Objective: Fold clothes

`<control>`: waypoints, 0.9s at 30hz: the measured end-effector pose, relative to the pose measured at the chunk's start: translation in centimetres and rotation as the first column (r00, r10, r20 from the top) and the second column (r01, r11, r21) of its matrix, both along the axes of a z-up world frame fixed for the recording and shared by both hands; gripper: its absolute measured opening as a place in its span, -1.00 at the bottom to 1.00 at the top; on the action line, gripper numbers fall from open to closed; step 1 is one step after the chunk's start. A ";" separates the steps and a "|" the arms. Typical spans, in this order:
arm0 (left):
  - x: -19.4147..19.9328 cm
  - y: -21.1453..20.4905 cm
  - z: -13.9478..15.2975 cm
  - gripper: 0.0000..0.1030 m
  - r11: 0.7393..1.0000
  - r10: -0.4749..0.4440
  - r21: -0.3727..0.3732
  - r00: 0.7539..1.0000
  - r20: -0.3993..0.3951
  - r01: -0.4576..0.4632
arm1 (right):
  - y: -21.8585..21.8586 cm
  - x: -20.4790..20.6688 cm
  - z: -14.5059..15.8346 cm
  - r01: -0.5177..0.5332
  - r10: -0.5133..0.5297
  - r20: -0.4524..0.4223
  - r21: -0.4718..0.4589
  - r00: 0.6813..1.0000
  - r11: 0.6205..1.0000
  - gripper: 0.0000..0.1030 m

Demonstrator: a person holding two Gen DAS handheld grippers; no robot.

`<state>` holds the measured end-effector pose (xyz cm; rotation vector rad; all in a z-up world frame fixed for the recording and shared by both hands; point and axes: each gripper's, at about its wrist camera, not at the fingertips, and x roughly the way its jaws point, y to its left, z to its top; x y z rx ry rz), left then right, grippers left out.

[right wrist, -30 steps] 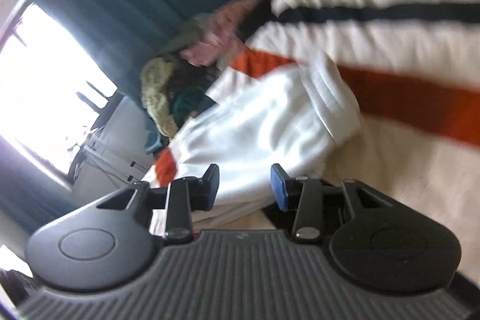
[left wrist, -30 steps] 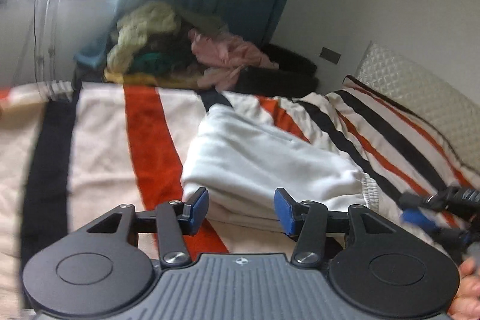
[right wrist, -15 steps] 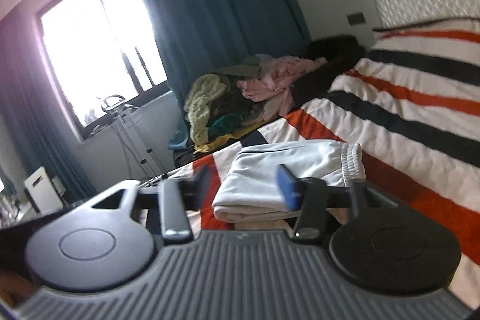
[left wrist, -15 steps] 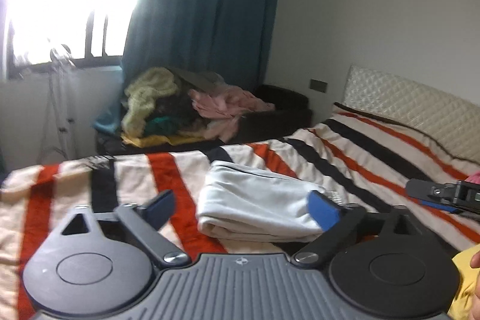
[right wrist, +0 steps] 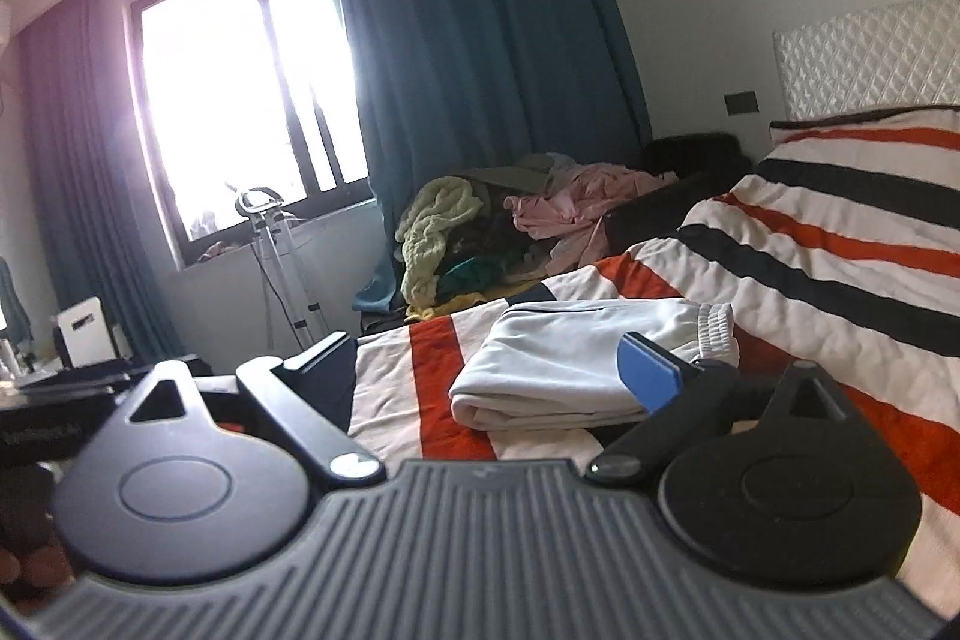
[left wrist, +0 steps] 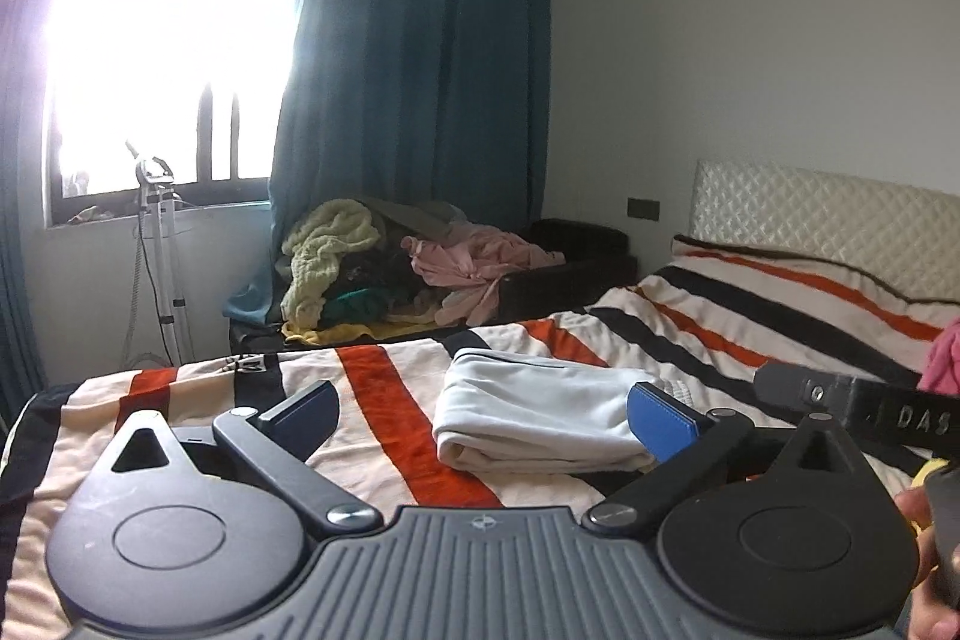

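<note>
Folded white trousers (left wrist: 540, 415) lie on the striped bedspread (left wrist: 384, 400), seen in the right wrist view as a flat bundle (right wrist: 576, 358) with its elastic waistband to the right. My left gripper (left wrist: 480, 415) stands wide open, held back from the trousers with nothing between its fingers. My right gripper (right wrist: 498, 367) is still opening, also clear of the garment and empty. The right gripper's arm (left wrist: 852, 403) shows at the right edge of the left wrist view.
A heap of unfolded clothes (left wrist: 390, 268) sits on a dark couch beyond the bed, below a teal curtain (left wrist: 414, 70). A garment steamer stand (left wrist: 156, 244) is by the window. The quilted headboard (left wrist: 828, 214) is at right. A pink cloth (left wrist: 942, 358) shows at the right edge.
Both grippers have pulled back and risen away from the folded trousers, and their jaws have spread from half closed to wide. The right wrist view has rolled level.
</note>
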<state>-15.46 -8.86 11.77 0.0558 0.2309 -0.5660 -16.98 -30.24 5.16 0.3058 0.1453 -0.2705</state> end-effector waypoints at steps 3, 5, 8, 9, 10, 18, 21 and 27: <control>-0.2 1.2 -1.5 0.99 0.998 0.052 -0.038 0.998 0.020 -0.051 | 0.5 0.4 -1.1 0.022 -0.023 -0.009 -0.027 1.000 0.999 0.86; -0.1 1.9 -2.7 0.99 0.995 0.079 -0.059 0.997 0.016 -0.078 | 0.6 0.8 -2.0 0.037 -0.038 -0.020 -0.035 0.999 0.999 0.86; 0.7 2.7 -4.2 0.99 0.993 0.099 -0.062 0.995 -0.018 -0.100 | 0.4 1.7 -3.4 0.050 -0.052 -0.051 -0.031 0.997 0.998 0.86; 0.8 2.9 -4.4 0.99 0.992 0.106 -0.061 0.994 -0.022 -0.107 | 0.4 1.9 -3.7 0.055 -0.057 -0.059 -0.033 0.997 0.998 0.86; 1.0 3.0 -4.6 0.99 0.992 0.111 -0.062 0.993 -0.027 -0.112 | 0.4 2.1 -4.0 0.060 -0.062 -0.065 -0.036 0.996 0.998 0.86; 2.1 2.7 -6.3 0.99 0.994 0.099 -0.028 0.993 -0.069 -0.101 | 0.9 3.2 -6.8 0.100 -0.103 -0.104 -0.032 0.989 0.995 0.86; 2.2 2.1 -6.9 0.99 0.995 0.104 0.009 0.992 -0.072 -0.103 | 1.0 3.5 -7.1 0.117 -0.121 -0.119 -0.044 0.986 0.992 0.86; 1.8 1.5 -7.4 0.99 0.996 0.090 0.016 0.993 -0.080 -0.088 | 1.3 3.2 -7.0 0.133 -0.141 -0.107 -0.076 0.984 0.988 0.86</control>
